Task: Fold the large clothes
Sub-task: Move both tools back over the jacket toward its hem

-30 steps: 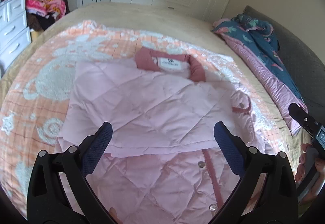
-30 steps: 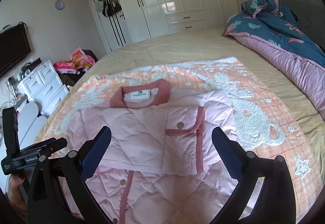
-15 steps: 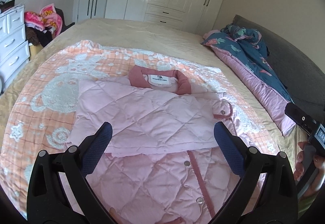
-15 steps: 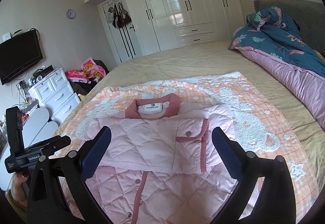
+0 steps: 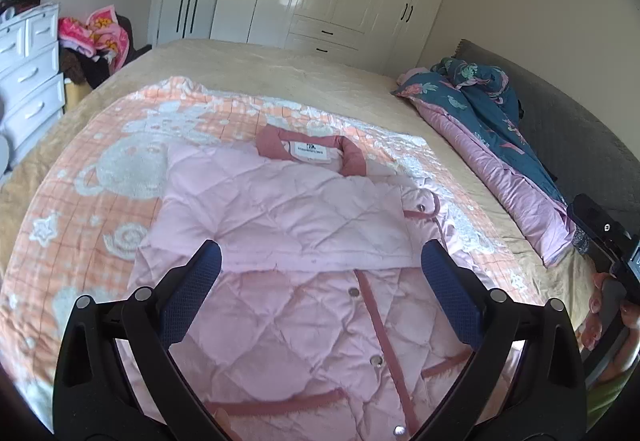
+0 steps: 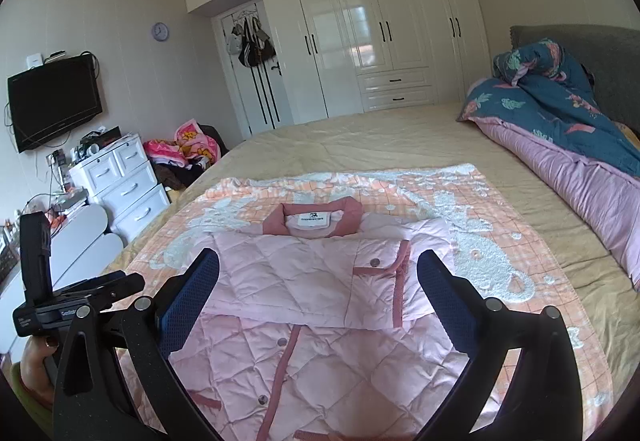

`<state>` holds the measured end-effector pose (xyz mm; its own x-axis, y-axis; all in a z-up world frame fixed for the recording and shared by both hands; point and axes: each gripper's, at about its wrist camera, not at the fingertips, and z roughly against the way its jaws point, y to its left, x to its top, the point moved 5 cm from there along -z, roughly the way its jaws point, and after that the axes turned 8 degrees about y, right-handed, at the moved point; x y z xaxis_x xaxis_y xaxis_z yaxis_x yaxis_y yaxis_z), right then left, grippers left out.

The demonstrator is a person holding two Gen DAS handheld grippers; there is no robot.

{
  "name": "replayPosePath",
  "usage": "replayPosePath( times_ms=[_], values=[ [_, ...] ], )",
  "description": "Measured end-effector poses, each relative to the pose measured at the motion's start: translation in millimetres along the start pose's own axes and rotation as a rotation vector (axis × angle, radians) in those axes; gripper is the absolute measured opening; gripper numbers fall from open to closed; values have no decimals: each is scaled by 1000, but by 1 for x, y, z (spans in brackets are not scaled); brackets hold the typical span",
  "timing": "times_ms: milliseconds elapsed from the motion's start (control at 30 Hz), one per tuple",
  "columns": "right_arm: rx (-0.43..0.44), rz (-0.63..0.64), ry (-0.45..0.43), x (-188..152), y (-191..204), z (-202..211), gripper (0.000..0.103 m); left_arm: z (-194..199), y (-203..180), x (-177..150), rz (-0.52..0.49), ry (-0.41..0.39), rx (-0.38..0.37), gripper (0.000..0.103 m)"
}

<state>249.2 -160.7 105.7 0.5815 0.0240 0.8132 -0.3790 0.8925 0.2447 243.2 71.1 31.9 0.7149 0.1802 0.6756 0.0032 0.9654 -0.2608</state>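
Glossy white wardrobes (image 6: 380, 33) fill the far wall, a dark television (image 6: 54, 101) hangs above white drawers (image 6: 124, 189).

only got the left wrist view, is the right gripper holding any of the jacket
Observer: No. The right gripper is open and empty, pointed at the jacket.
Operator: where's the hand on my left gripper
Observer: That hand is at the far left, off the jacket's left side, holding the left gripper.
Operator: anything on that left wall
Observer: A dark TV is mounted there, with a round clock higher up to its right.
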Motion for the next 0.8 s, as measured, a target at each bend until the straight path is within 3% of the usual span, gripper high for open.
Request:
replayPosePath(
  times_ms=[800],
  values=[
    [-78, -4, 97, -60, -20, 65, 99, 75, 5, -55, 27, -11, 55, 94]
  ],
)
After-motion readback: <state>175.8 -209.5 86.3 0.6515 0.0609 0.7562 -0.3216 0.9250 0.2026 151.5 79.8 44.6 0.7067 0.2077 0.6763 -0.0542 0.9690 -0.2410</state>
